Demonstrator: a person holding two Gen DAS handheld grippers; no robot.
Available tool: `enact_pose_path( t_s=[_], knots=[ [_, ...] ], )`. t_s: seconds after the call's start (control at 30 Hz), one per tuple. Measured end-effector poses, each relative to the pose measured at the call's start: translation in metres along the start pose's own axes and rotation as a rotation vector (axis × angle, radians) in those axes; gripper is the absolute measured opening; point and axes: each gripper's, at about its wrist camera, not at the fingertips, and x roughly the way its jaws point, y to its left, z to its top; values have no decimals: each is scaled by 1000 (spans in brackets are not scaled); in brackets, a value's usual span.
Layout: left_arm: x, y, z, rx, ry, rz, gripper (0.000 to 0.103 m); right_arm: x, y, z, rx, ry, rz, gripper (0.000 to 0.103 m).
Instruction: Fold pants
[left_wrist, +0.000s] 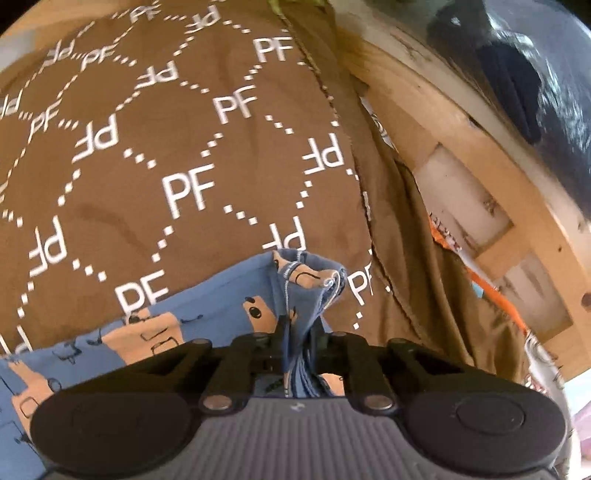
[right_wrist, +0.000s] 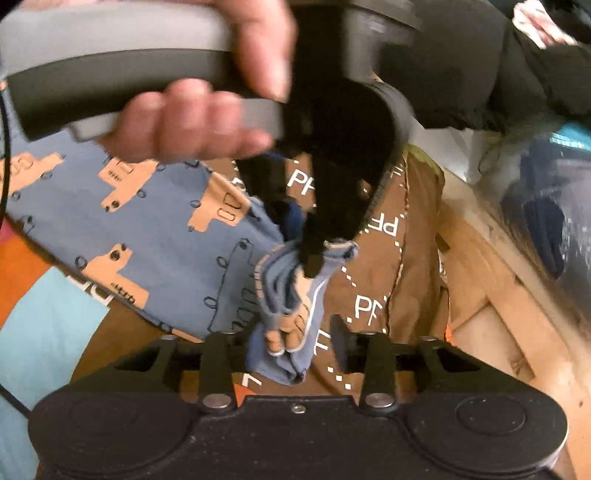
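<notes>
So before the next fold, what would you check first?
1. Left gripper clamped on the pants: ok, a bunched hem is pinched between its fingers.
2. Right gripper gripping: not ok, its jaws are open with the bunched hem hanging between them.
3. Pants resting on the brown cloth: ok, though the bunch sits close to the cloth's edge by the wooden frame.
4. Layers aligned inside the bunch: cannot tell, it is crumpled.
5. Rest of the pants lying flat: cannot tell, only part is in view.
</notes>
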Motion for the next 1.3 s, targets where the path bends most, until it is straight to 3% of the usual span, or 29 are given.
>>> enact_pose_path(
  t_s=[0.1,0.17,0.23,0.5,0.8,0.87,0.93,1.1,1.17,1.3],
  knots=[
    [-3,9,0,-33,-4,-34,11,2,-7,0,46,-6,42,42],
    [-6,13,0,-50,-9,-54,10,1,-6,3,55,-14,55,21],
    [-14,22,-4,-67,-20,-71,10,-2,-4,6,58,-21,79,16],
    [-68,80,-37,-185,-80,-132,10,-39,19,34,37,-133,213,13],
    [-110,145,-88,-259,-120,-66,10,-51,65,67,29,-142,442,13],
    [-108,158,-97,-279,-112,-47,14,-49,76,69,23,-123,484,13],
    [-104,170,-103,-310,-115,-5,27,-44,86,67,10,-96,506,14],
    [-98,188,-112,-351,-130,-67,36,-39,91,62,11,-79,513,19],
    [-96,192,-113,-362,-141,-95,42,-40,90,61,17,-77,514,26],
    [-97,196,-111,-396,-165,-124,53,-37,86,59,23,-77,517,27]
  ],
)
